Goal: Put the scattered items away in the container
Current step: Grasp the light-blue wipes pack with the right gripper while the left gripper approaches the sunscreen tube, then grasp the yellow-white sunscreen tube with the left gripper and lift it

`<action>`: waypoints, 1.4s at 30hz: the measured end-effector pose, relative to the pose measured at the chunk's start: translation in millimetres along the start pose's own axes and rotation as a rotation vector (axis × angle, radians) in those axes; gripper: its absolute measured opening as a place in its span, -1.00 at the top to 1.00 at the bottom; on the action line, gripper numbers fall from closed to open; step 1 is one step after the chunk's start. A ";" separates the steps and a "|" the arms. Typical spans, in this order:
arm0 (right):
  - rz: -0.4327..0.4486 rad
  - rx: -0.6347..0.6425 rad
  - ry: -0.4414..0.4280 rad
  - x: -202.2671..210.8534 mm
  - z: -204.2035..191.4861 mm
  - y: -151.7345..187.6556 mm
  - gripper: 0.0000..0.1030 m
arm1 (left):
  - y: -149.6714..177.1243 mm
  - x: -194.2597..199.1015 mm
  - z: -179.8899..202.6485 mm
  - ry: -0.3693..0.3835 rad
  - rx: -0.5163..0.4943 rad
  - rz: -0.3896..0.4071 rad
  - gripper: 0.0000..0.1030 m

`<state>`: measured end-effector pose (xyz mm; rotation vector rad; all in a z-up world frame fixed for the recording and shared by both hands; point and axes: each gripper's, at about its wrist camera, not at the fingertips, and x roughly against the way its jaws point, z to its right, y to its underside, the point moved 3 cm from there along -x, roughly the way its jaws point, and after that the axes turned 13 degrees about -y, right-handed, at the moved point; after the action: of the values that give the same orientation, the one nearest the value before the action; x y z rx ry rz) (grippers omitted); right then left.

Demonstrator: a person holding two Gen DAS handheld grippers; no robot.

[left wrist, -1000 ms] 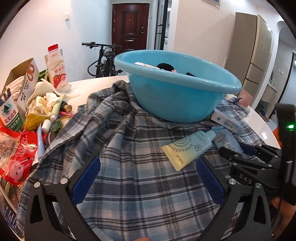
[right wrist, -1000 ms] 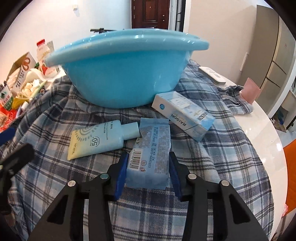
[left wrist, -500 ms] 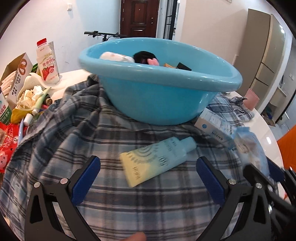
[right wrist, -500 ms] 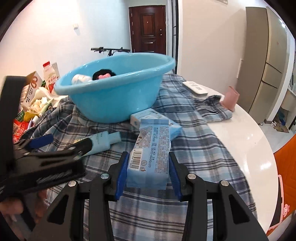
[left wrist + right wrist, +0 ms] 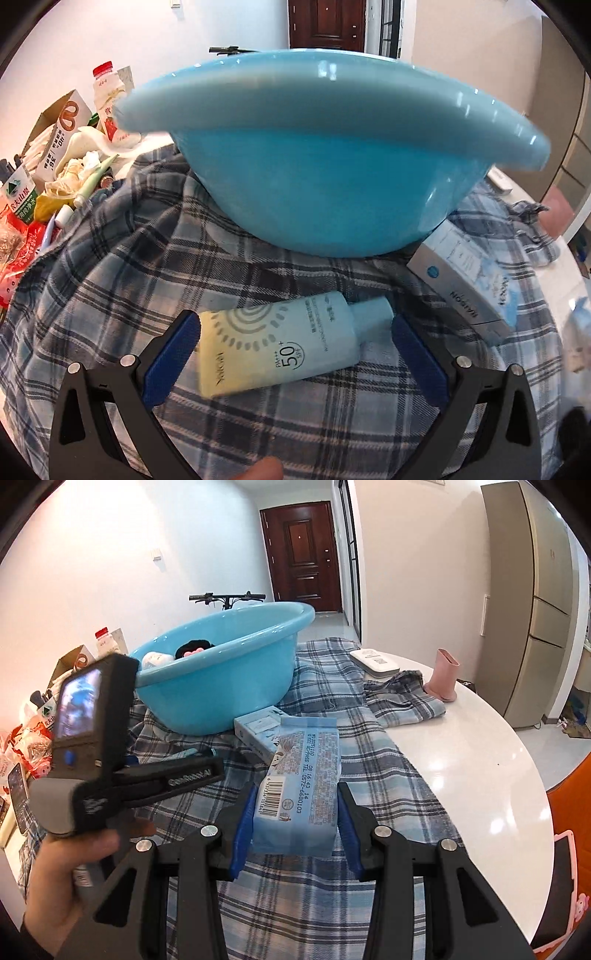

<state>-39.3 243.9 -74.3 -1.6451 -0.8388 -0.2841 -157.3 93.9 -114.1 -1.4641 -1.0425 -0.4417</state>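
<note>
Left wrist camera looks low and close at the blue basin (image 5: 332, 177); right wrist camera views it from farther back, above the plaid-covered worktop (image 5: 480, 746).

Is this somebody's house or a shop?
Most likely somebody's home: a bicycle is parked by a wooden front door, and a round table holds a washing-up basin on a plaid shirt.
</note>
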 end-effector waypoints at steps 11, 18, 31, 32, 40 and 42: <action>0.017 -0.006 -0.012 6.6 5.6 1.5 0.15 | 3.6 -1.1 -12.6 0.036 0.029 0.033 -0.54; 0.016 -0.007 -0.006 8.9 2.7 1.3 0.15 | -3.2 22.1 -12.2 0.062 -0.034 0.112 0.25; 0.028 -0.006 0.008 15.7 -4.2 3.8 0.14 | -8.3 -21.6 -14.2 0.133 -0.123 0.022 -0.86; 0.028 -0.011 0.006 15.3 -3.5 4.2 0.14 | -10.3 -23.0 -14.3 0.138 -0.122 0.023 -0.86; 0.029 -0.017 0.001 13.7 -2.1 4.5 0.14 | -16.2 -20.6 -9.5 0.160 -0.148 0.068 -0.01; 0.031 -0.017 0.001 12.8 -1.9 4.2 0.15 | -17.6 -21.5 -11.2 0.173 -0.146 0.063 0.04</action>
<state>-26.9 246.6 -69.3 -1.6718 -0.8119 -0.2707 -179.2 73.9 -118.3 -1.5538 -0.8391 -0.5986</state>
